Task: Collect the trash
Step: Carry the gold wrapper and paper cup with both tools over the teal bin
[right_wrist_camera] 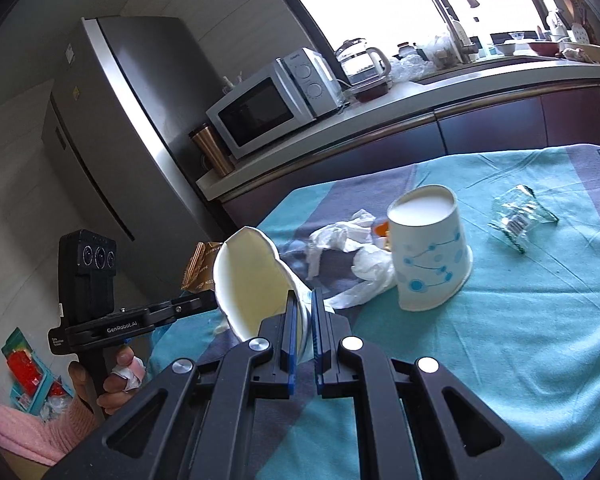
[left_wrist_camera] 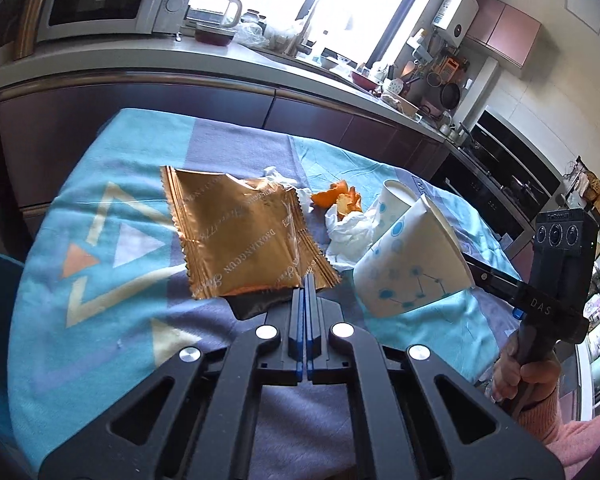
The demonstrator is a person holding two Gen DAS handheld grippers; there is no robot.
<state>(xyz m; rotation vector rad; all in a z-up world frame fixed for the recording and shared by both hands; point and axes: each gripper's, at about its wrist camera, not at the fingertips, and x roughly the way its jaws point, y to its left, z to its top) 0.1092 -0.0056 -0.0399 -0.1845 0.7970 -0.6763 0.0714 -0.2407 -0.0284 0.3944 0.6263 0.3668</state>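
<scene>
We see a copper-gold foil snack wrapper [left_wrist_camera: 240,236], torn open, clamped at its near edge. A white paper cup with blue dots [left_wrist_camera: 410,256] is held tilted by its rim; a second such cup [right_wrist_camera: 430,252] stands inverted. Between them lie crumpled white tissue [left_wrist_camera: 350,232] and orange peel [left_wrist_camera: 338,198]. A clear crinkled plastic wrapper [right_wrist_camera: 520,216] lies far right.

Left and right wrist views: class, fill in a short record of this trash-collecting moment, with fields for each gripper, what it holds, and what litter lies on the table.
left gripper: shut on the gold snack wrapper, pinching its near edge
right gripper: shut on the wall of a tilted paper cup, lifted off the cloth
second paper cup: upside down on the tablecloth
crumpled tissues: beside the upside-down cup
orange peel: behind the tissues
clear plastic wrapper: apart, on the far side of the cloth
</scene>
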